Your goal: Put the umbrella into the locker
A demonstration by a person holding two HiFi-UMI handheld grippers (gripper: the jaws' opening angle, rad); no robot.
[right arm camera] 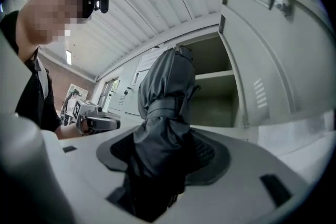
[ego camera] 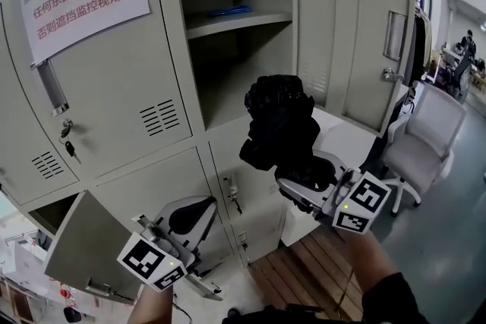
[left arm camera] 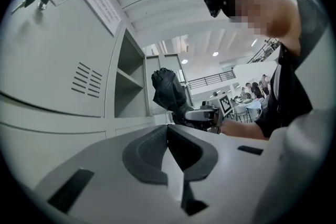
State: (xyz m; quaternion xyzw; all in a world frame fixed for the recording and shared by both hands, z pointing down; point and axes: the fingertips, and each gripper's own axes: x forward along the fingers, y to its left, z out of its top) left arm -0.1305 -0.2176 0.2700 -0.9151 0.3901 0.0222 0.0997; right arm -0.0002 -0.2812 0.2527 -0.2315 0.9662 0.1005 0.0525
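Observation:
A folded black umbrella (ego camera: 279, 125) stands upright in my right gripper (ego camera: 300, 178), which is shut on its lower part. In the right gripper view the umbrella (right arm camera: 165, 107) fills the gap between the dark pads (right arm camera: 207, 152). It is held in front of the open locker compartment (ego camera: 243, 64), just below its shelf level and outside it. My left gripper (ego camera: 186, 220) hangs lower left, shut with nothing in it; in the left gripper view its pads (left arm camera: 144, 155) meet at the tips. That view also shows the umbrella (left arm camera: 168, 89) ahead.
The compartment's door (ego camera: 364, 26) is swung open to the right. A blue item (ego camera: 228, 11) lies on the upper shelf. A lower-left locker door (ego camera: 91, 246) hangs open near my left gripper. Keys (ego camera: 68, 144) hang from a shut door. A white chair (ego camera: 425, 133) stands at right.

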